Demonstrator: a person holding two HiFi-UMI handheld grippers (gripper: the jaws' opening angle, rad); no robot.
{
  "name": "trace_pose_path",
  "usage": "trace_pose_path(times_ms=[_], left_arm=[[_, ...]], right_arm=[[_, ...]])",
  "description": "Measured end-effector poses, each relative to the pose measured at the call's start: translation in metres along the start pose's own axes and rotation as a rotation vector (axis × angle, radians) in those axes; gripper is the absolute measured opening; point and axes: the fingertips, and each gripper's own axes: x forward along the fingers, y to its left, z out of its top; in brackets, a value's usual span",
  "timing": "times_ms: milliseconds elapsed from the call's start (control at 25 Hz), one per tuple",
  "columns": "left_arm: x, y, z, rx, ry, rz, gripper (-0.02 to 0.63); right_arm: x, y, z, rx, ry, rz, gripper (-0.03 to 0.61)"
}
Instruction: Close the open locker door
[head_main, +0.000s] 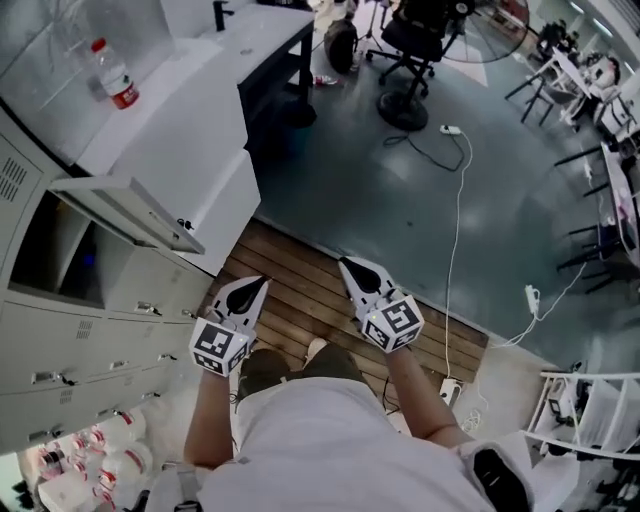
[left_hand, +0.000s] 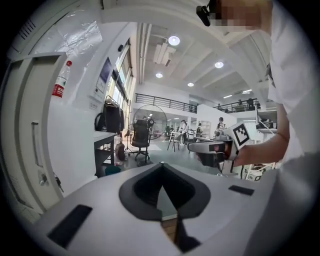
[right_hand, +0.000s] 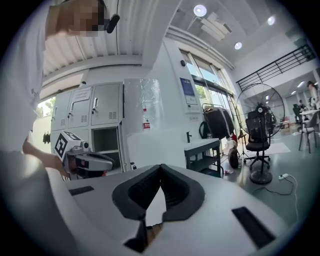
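The grey lockers line the left side. One locker (head_main: 55, 255) stands open, and its door (head_main: 125, 212) swings out toward the room. My left gripper (head_main: 258, 283) is shut and holds nothing, to the right of the door and apart from it. My right gripper (head_main: 345, 262) is further right, also shut and holding nothing. In the left gripper view the door (left_hand: 30, 145) rises at the far left, beyond the closed tips (left_hand: 161, 164). The right gripper view shows the open locker (right_hand: 105, 140) behind the left gripper (right_hand: 107, 161), left of its own closed tips (right_hand: 160, 166).
A water bottle (head_main: 113, 73) stands on the white cabinet (head_main: 190, 130) beside the lockers. An office chair (head_main: 415, 40) and cables (head_main: 455, 200) are on the floor ahead. Wooden planks (head_main: 300, 290) lie under the grippers. Several bottles (head_main: 90, 460) sit at the bottom left, and a rack (head_main: 590, 420) at the bottom right.
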Motion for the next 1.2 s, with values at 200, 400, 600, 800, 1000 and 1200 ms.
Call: trace_pose_path(times_ms=[200,400,600,800,1000,1200], left_arm=[[-0.018,0.041,0.003,-0.037,-0.010,0.098,0.002],[-0.051,0.092,-0.006,-0.062,-0.005,0.192,0.001],[-0.093,0.132,-0.013,-0.057,-0.003,0.285,0.002],[-0.132,0.158,-0.024,-0.087,-0.011,0.381,0.002],[-0.162,0.167,-0.035,-0.119,-0.008,0.466,0.002],[-0.182,0.168,-0.045,-0.165,-0.003,0.568,0.002]], right_arm=[[0.055,0.017,0.018,-0.018,0.010,0.116,0.011],[0.113,0.045,0.024,-0.039,0.030,0.207,0.012],[0.163,0.079,0.025,-0.053,0.041,0.287,0.012],[0.203,0.119,0.025,-0.068,0.049,0.387,0.012],[0.232,0.154,0.021,-0.099,0.067,0.489,0.015],[0.255,0.171,0.018,-0.129,0.087,0.586,0.029]])
